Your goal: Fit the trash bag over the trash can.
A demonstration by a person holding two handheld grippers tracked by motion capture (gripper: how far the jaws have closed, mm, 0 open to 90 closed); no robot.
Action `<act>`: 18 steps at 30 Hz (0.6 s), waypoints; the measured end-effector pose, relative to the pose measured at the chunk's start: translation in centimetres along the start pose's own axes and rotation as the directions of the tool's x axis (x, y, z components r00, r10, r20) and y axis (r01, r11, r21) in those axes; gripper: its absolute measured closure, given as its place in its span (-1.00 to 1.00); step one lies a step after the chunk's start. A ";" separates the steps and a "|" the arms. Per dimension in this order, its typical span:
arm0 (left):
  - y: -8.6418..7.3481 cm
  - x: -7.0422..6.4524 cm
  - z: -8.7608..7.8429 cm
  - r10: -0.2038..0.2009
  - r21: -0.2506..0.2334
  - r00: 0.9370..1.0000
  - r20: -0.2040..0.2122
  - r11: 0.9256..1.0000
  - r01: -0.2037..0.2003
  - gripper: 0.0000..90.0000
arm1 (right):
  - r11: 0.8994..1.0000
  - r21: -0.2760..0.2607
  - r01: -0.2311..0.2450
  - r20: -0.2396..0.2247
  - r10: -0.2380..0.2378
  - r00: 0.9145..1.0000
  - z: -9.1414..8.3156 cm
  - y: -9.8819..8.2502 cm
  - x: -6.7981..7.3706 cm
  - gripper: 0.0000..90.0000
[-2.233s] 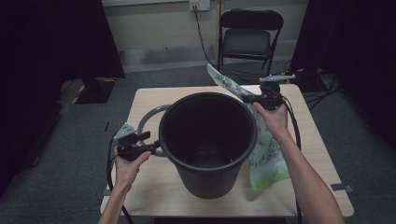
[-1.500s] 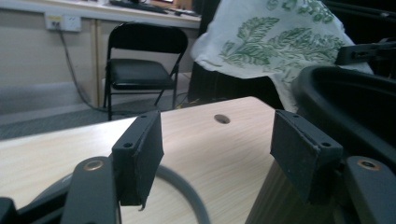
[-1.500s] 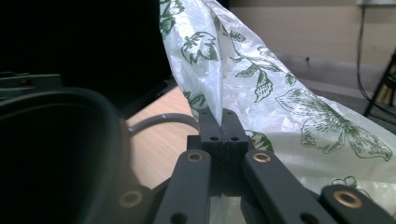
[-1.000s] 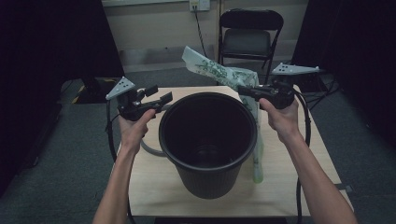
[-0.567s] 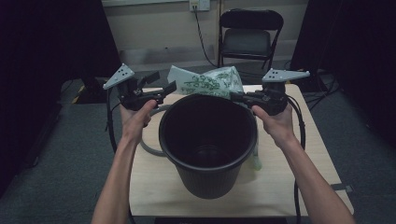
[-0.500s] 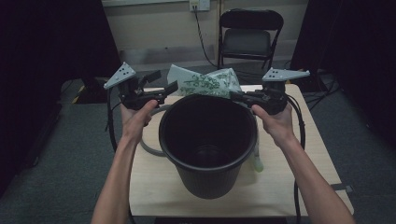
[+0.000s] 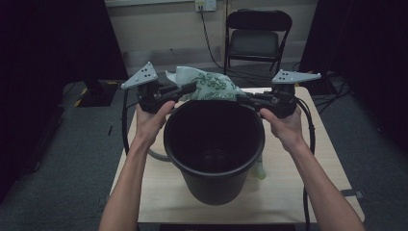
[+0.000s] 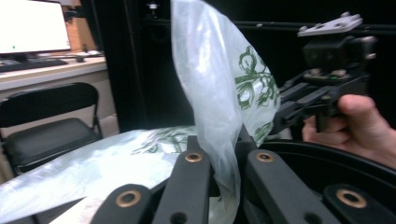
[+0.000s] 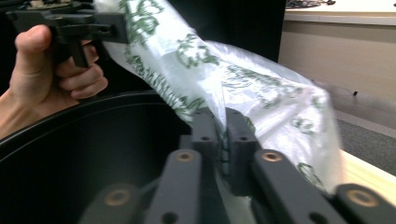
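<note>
A black plastic bin [image 7: 216,185] stands upright in the middle of the wooden table [image 7: 308,187]. A clear plastic bag with green print [image 7: 209,86] is held stretched just above the bin's far rim. My left gripper [image 7: 190,88] is shut on the bag's left edge, and my right gripper [image 7: 242,98] is shut on its right edge. In the left gripper view the film [image 8: 210,70] rises from between the shut jaws of my left gripper [image 8: 218,144]. In the right gripper view the bag [image 9: 261,93] is pinched in my right gripper [image 9: 220,121] over the bin's dark mouth [image 9: 93,140].
A black folding chair [image 7: 257,38] stands behind the table. A grey cable loop [image 7: 156,155] lies left of the bin. The bag's tail [image 7: 260,171] hangs beside the bin's right wall. Dark curtains flank the table.
Both grippers have risen and moved to the bin's far rim. The left gripper has taken hold of the bag, which has swung from the right side to span between the two.
</note>
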State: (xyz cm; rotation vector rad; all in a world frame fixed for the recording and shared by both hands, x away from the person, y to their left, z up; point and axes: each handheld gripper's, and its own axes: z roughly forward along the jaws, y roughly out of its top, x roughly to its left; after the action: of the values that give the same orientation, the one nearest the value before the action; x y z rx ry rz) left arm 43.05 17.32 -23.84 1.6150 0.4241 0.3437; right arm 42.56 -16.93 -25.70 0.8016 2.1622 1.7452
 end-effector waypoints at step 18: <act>1.1 -1.5 0.1 0.013 0.013 1.000 -0.006 1.000 -0.013 1.00 | 0.996 -0.021 0.082 0.005 -0.082 0.997 1.2 2.6 2.2 0.13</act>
State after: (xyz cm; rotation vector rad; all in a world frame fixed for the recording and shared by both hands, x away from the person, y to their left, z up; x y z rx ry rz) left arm 41.87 16.48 -22.69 1.6303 0.4212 0.3559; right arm 42.01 -14.40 -23.18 0.7007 2.1389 1.7221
